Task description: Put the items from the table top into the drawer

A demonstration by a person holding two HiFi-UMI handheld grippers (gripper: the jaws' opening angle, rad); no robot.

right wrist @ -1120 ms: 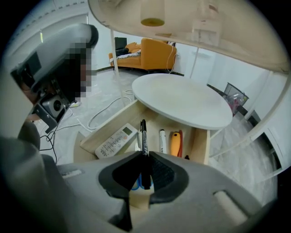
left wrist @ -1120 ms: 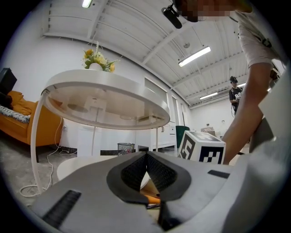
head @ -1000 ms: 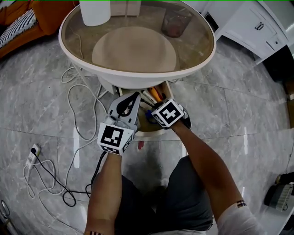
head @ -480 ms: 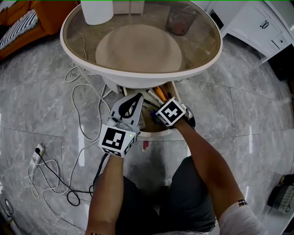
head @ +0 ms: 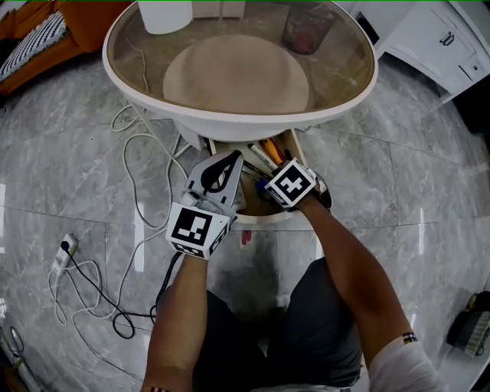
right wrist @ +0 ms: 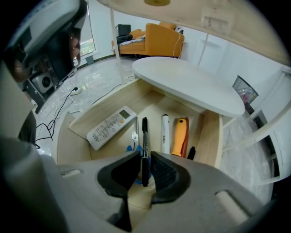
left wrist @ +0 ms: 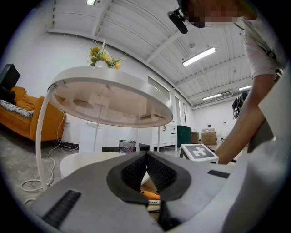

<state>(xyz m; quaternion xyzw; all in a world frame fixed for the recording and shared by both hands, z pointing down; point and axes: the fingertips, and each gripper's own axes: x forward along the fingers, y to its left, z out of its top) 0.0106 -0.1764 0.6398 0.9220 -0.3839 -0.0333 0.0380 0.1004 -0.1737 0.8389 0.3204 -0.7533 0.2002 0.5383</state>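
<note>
**A:** Where is the black pen point(right wrist: 144, 136) at this point?

**B:** In the open drawer point(right wrist: 211, 132), which sticks out from under the round desk point(head: 230, 122) at its 6 o'clock side. The pen lies lengthwise on the drawer floor, pointing toward 12 o'clock in the right gripper view.

**A:** Is the right hand-held gripper point(right wrist: 144, 154) gripping it?

**B:** No, it is released. Its jaws have just been opening. The pen's near end sits between the pads, and a sliver of space shows on either side. The gripper points steeply down into the drawer.

**A:** What else is in there?

**B:** A white remote control point(right wrist: 111, 127) lies at about 10 o'clock from the pen. Blue-handled scissors point(right wrist: 134, 142) are just beside the pen at 9 o'clock. A white marker point(right wrist: 165, 133) is at 3 o'clock, with an orange tool point(right wrist: 180, 136) beyond it. A small black object point(right wrist: 191, 153) lies near the right wall, and I cannot tell what it is.

**A:** And the left hand-held gripper point(left wrist: 146, 154)?

**B:** It is clenched, with the pads meeting at the tips and nothing between them. It is held level at the drawer's 9 o'clock edge.

**A:** Is anything on the desk top?

**B:** A white cylinder point(head: 164, 14) stands at 11 o'clock and a clear container point(head: 306, 31) at 1 o'clock.
</note>
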